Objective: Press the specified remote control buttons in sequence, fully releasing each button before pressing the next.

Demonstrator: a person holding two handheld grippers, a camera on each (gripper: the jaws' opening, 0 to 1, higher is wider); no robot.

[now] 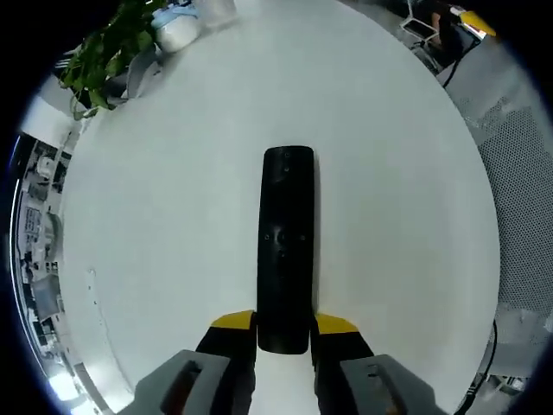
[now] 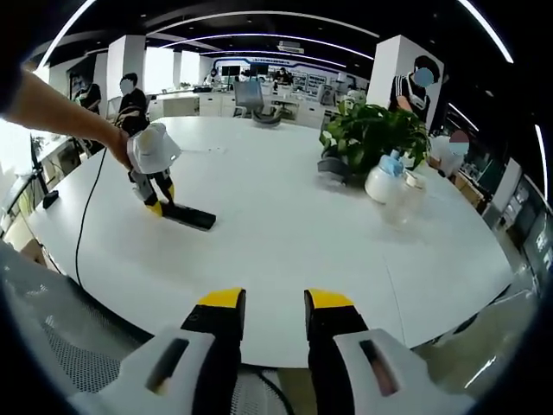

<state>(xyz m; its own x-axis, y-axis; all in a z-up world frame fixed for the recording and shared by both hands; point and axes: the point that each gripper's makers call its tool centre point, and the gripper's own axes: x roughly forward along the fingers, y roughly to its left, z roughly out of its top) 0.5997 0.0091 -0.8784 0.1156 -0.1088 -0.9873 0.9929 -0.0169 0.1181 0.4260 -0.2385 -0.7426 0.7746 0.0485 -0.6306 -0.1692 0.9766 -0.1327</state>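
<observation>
We judge the main risk on the white bench is the remote skidding or pivoting if our right gripper presses off-centre, since only its near end is pinned. The left gripper has its jaws closed narrowly around that near end, the remote running straight ahead of it, flat. In the right gripper view, that left gripper stands tilted steeply down. The right gripper hangs well back beyond the bench edge, jaws slightly parted, holding nothing.

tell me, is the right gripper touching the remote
No, the right gripper hangs open near the table edge, far from the remote held by the left gripper.
</observation>
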